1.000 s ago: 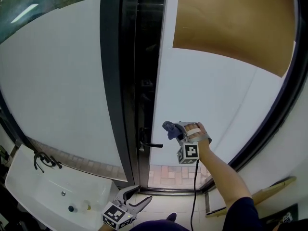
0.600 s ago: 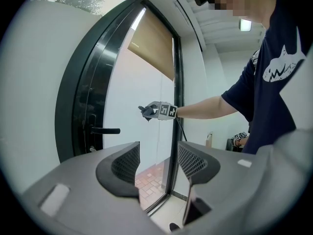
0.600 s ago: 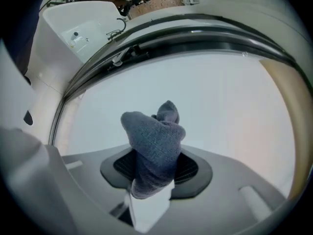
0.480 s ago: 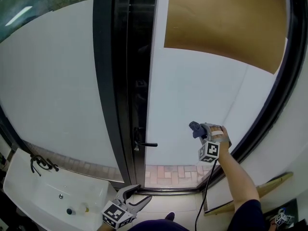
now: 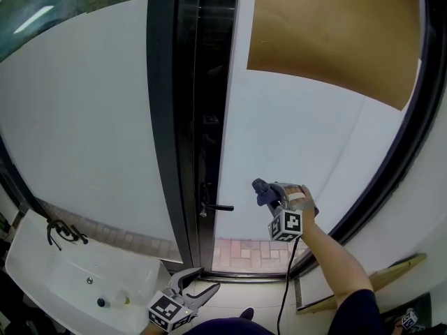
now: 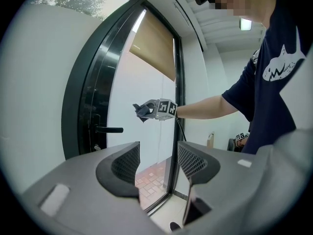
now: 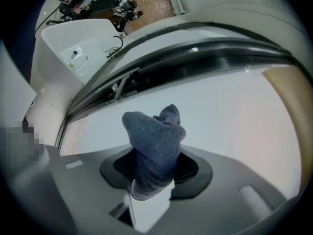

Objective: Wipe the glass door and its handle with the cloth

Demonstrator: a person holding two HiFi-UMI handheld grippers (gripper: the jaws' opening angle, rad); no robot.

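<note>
- Blue-grey cloth [image 7: 154, 146] sat clamped in right hand-held gripper [image 5: 269, 195], close to glass door [image 5: 300, 131], right of handle [image 5: 218, 206] in head view.
- Left hand-held gripper [image 6: 159, 158] stood open, empty, low.

Bright, even daylight through the glass door [image 5: 300, 138], strong fisheye bending at the edges, dark corners

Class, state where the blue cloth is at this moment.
In the head view the cloth is clamped in the right gripper, in front of the white glass door, just right of the black handle.
</note>
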